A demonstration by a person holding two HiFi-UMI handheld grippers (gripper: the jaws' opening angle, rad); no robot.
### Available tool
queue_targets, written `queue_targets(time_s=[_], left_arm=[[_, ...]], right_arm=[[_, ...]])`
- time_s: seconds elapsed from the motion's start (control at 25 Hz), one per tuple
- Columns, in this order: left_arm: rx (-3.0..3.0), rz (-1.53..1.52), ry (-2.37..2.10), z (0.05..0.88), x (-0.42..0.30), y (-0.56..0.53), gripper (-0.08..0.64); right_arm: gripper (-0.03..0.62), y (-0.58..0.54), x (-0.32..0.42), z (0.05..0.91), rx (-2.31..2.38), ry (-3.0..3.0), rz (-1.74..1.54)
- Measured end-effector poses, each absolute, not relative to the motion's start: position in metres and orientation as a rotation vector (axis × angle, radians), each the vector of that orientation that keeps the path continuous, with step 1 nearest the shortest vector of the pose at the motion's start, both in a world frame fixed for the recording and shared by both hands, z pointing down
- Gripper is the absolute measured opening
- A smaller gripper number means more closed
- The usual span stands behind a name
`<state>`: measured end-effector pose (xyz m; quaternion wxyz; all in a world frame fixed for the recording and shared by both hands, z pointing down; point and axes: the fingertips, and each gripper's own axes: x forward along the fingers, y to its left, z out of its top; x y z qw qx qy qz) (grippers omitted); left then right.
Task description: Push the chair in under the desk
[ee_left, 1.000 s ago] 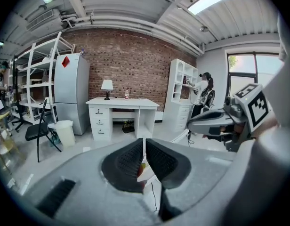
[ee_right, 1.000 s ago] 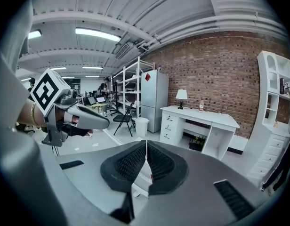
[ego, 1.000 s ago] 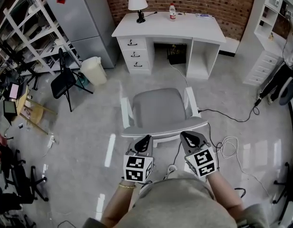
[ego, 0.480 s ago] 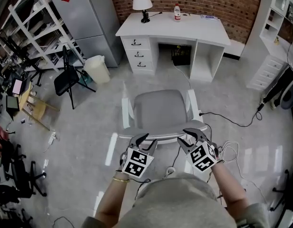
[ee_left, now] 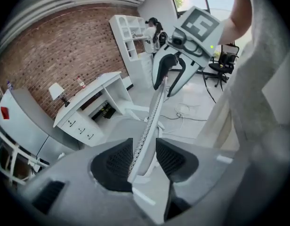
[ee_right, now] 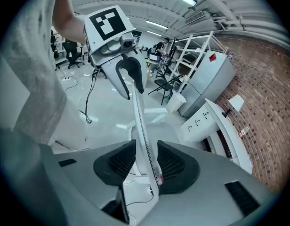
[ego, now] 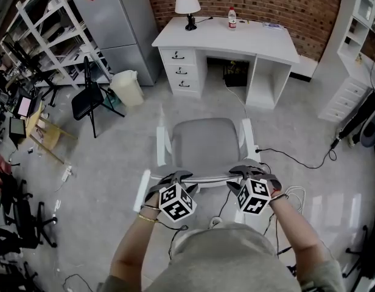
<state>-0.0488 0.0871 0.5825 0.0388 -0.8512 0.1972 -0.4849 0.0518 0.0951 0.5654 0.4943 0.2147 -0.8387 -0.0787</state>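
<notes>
Chair backrest (ee_left: 152,117) between just-opened jaws, gripper views only.

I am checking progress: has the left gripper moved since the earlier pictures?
Yes. The left gripper came forward onto the chair back; its jaws, just opening, now straddle its edge.

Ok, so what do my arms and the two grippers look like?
The left gripper and right gripper each carry a white cube with black square markers, a grey body and black ribbed pads. Their jaws have just been opening, with the chair's backrest between them. You wear a grey short-sleeved top and a thin bracelet on the left wrist.
</notes>
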Motion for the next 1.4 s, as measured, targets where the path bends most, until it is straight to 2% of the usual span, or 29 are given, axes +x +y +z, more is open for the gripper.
queue_targets(time_s=[0.56,1.04,1.4], left_arm=[[-2.359,-1.758,0.302,0.627,-0.059,0.07,0.133],[-2.379,-1.832,0.189,0.652,-0.059,0.065,0.106],[-2.25,-1.855,0.189,0.661,-0.061,0.062,0.043]], right_arm=[[0.121,0.082,0.052,0.605,0.304,-1.91,-0.245],[0.072,0.075,0.038,0.629,0.224,-1.885,-0.281],[0.034,0.076,0.04,0.635,0.202,-1.85,-0.336]])
